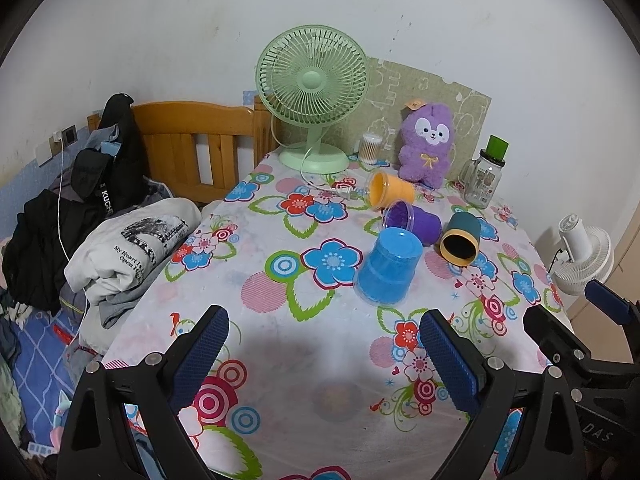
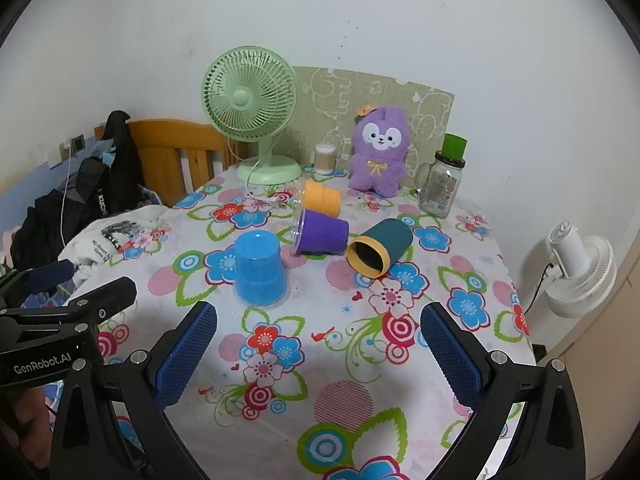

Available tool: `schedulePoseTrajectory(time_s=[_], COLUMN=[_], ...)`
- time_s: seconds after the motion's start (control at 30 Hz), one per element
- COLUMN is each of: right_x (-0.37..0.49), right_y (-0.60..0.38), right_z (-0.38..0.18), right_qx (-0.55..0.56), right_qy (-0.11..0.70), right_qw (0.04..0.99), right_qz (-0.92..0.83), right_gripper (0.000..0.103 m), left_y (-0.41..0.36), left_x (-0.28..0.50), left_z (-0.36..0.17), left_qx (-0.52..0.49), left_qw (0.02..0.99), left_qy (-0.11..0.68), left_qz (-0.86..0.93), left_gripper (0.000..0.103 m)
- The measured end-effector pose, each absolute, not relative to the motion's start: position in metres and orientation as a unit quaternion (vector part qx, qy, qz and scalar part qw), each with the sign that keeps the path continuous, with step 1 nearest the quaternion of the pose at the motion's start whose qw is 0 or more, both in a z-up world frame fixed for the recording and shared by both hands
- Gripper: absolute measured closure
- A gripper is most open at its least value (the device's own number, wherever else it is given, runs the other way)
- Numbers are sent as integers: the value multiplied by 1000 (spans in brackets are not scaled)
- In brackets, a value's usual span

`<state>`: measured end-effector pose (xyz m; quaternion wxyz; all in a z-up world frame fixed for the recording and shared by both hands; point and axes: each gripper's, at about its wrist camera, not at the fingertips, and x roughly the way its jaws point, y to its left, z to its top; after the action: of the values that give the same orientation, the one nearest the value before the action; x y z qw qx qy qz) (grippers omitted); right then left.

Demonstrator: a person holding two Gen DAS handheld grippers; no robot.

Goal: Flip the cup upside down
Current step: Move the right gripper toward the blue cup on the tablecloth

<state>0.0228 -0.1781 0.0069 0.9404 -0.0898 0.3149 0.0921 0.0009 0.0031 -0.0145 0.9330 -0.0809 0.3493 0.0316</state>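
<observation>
A blue cup (image 1: 388, 268) (image 2: 258, 268) stands upside down on the flowered tablecloth (image 1: 280, 320) (image 2: 360, 360). Behind it a purple cup (image 1: 414, 222) (image 2: 322, 232), an orange cup (image 1: 390, 191) (image 2: 322, 199) and a dark teal cup with a yellow rim (image 1: 460, 240) (image 2: 378, 248) lie on their sides. My left gripper (image 1: 324, 336) is open and empty, above the table just short of the blue cup. My right gripper (image 2: 318, 334) is open and empty, in front of the cups. Each gripper also shows at the edge of the other's view.
A green desk fan (image 1: 312, 96) (image 2: 252, 108), a purple plush toy (image 1: 428, 144) (image 2: 378, 150), a glass jar with a green lid (image 1: 486, 172) (image 2: 444, 180) and a cotton swab jar (image 1: 370, 148) stand at the table's back. Folded clothes (image 1: 128, 248) lie left; a white fan (image 2: 580, 272) stands right.
</observation>
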Motion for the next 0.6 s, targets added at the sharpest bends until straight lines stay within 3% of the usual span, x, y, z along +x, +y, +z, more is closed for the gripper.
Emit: schedulePoseTrajectory(time_s=[0.6], right_x=[61], right_y=[-162], right_z=[-19], right_qx=[-107], right_qy=[350], right_qw=[926], right_qz=[93], right_gripper=[0], left_y=[18], left_x=[28], left_z=[-40], left_qx=[-100], left_qw=[919], left_qy=[380], left_qz=[32], left_gripper=[5])
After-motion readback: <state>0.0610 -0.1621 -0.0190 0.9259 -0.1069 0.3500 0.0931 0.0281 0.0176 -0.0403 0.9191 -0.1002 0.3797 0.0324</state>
